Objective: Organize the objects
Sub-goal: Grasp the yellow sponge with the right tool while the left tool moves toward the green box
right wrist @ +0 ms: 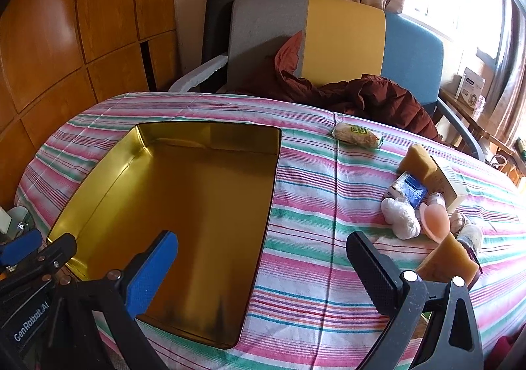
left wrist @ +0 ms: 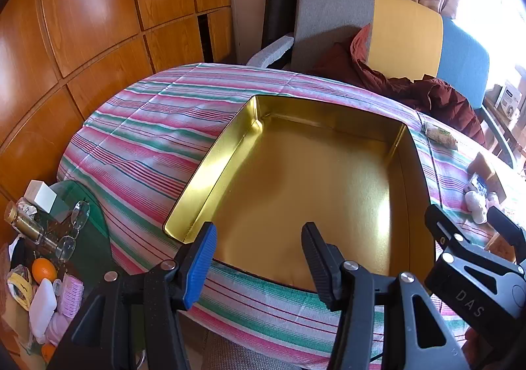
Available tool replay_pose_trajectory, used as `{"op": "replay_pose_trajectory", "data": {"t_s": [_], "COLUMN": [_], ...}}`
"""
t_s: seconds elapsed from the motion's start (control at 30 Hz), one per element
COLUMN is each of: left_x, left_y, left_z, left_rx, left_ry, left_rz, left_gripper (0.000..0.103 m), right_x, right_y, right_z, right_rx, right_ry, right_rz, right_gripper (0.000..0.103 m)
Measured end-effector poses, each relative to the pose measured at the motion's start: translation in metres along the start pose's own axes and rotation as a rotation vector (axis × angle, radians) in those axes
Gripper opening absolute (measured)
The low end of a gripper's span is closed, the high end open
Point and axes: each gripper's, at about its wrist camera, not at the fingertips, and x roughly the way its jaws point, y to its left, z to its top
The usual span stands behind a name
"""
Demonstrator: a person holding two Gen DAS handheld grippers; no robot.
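An empty gold tin box (left wrist: 210, 172) (right wrist: 98, 179) lies open on the striped tablecloth. My left gripper (left wrist: 259, 238) hovers over the box's near edge, open, nothing between its fingers. My right gripper (right wrist: 263, 258) stands wide open over the box's right rim and the cloth, holding nothing. Right of the box lie a wrapped snack (right wrist: 356, 136) (left wrist: 440, 136), a tan sponge (right wrist: 417, 159), a blue-and-white packet (right wrist: 409, 189), a white lumpy item (right wrist: 401, 215), a pink object (right wrist: 434, 218), a small carton (right wrist: 450, 182) and a second sponge (right wrist: 447, 261).
A grey, yellow and blue armchair (right wrist: 345, 37) with a maroon jacket (right wrist: 378, 100) stands behind the table. Wooden cabinets (left wrist: 82, 24) line the left. A low glass side table (left wrist: 82, 205) at the left holds glasses, a bottle and an orange (left wrist: 43, 269).
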Motion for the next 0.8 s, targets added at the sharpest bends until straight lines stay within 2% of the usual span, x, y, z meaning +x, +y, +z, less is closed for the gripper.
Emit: {"op": "replay_pose_trajectory", "data": {"t_s": [0.2,0.43,0.53,0.67,0.73,0.8], "left_x": [0.002,0.006,0.007,0.002,-0.002,-0.006], "left_y": [-0.003,-0.007,-0.012,-0.019,-0.024,-0.033], "left_z": [-0.001,-0.008,-0.012,-0.022,-0.025,-0.029], "left_rx": [0.001,-0.007,0.002,-0.002,0.002,0.021], "left_ry": [0.008,0.047,0.058,0.036,0.028,0.030], "left_rz": [-0.006,-0.086,-0.158,-0.338,-0.412,-0.449], "left_gripper": [0.054,0.054,0.054,0.054,0.054,0.054], "right_x": [-0.006,-0.020,-0.022,-0.023,-0.024,-0.026], "right_y": [-0.004,-0.023,-0.035,-0.058,-0.070,-0.086], "right_z": [0.001,0.003,0.000,-0.011,-0.018,-0.024], "right_rx": [0.012,0.020,0.026,0.041,0.045,0.052], "right_ry": [-0.029,-0.112,-0.115,-0.085,-0.072,-0.068], "right_rz": [0.006,0.031,0.050,0.043,0.025,-0.010], "right_gripper": [0.103,0.103,0.103,0.103,0.103,0.103]}}
